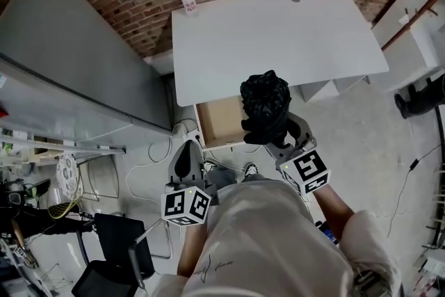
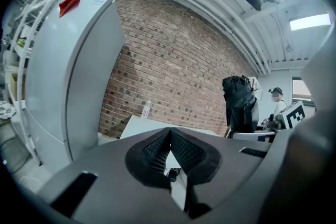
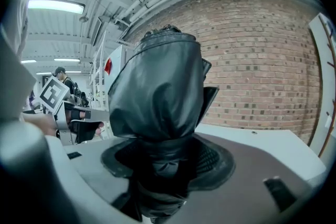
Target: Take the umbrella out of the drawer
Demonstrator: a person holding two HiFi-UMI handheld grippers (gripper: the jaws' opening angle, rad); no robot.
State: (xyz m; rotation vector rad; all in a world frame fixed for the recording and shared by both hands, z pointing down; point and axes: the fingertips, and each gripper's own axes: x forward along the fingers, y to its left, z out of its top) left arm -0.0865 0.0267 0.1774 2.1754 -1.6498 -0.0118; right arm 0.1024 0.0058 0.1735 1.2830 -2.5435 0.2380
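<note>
Umbrella (image 1: 265, 102), folded and black, sits in front of the white desk (image 1: 278, 38) and above its open drawer (image 1: 219, 123), pinched in my right gripper (image 1: 270, 130). My left gripper (image 1: 186, 158) is pressed together, empty. The slick fabric could slide free and drop back in.

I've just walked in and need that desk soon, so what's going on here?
A person is working with a two-jaw tool in each hand. The right tool is clamped on a folded black umbrella and holds it in the air by the open drawer under the white desk, so the umbrella is out of the drawer. The left tool is shut and empty, touching nothing. A bottle stands at the desk's far edge.
</note>
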